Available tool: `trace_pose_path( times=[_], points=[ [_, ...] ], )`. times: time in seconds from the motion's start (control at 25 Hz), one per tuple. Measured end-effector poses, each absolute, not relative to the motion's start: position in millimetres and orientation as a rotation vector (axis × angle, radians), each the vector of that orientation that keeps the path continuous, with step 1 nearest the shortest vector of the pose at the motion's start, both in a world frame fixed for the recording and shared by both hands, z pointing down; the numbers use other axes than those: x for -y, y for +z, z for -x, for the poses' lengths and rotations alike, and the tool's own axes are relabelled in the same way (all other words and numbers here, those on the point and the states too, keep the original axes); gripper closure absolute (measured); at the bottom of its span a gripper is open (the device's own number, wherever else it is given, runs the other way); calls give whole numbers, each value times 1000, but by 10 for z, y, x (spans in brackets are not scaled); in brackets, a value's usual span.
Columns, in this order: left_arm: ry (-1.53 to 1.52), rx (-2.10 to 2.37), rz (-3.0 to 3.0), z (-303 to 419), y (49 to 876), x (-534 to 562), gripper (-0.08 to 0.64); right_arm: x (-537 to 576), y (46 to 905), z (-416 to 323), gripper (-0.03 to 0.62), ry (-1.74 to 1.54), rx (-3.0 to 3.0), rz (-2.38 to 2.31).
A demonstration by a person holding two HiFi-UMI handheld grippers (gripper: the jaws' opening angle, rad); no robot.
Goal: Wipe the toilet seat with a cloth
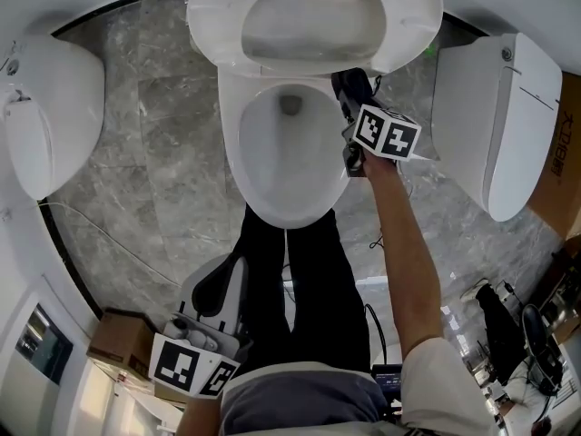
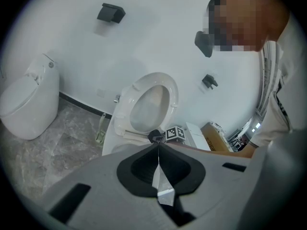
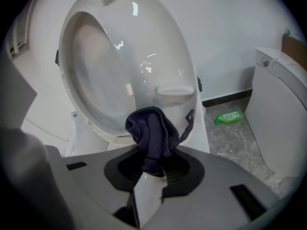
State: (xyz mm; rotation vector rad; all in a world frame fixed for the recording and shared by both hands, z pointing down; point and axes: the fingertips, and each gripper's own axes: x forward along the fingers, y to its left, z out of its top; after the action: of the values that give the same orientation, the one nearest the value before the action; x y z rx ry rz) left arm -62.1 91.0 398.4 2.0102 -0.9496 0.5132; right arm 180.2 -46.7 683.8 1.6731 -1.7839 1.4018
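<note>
the right gripper's (image 3: 152, 172) jaws are clamping a bunched dark cloth (image 3: 151, 131), which is hanging just beside the toilet seat's (image 1: 338, 166) right rear edge, under the raised lid (image 1: 313, 21); it may be touching there. the left gripper (image 2: 157, 146) is hanging shut and empty. i'm judging most of the ring unwiped. the neighbouring toilet (image 1: 504, 116) is standing apart, leaving sweeping room.

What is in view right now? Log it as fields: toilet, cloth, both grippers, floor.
toilet: bowl open, lid raised
cloth: dark, bunched, near the bowl's right rear rim
right gripper: shut on cloth
left gripper: shut, empty, low by the person's legs
floor: grey marble; green bottle beside the toilet
</note>
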Motion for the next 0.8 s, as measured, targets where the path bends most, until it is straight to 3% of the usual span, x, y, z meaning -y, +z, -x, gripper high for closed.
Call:
trace_pose_path(
  times=[0.8],
  points=[
    [445,970,-2089,525,3393,-728,551,561,5877,-2026,514,1389,1727,-1642]
  ],
)
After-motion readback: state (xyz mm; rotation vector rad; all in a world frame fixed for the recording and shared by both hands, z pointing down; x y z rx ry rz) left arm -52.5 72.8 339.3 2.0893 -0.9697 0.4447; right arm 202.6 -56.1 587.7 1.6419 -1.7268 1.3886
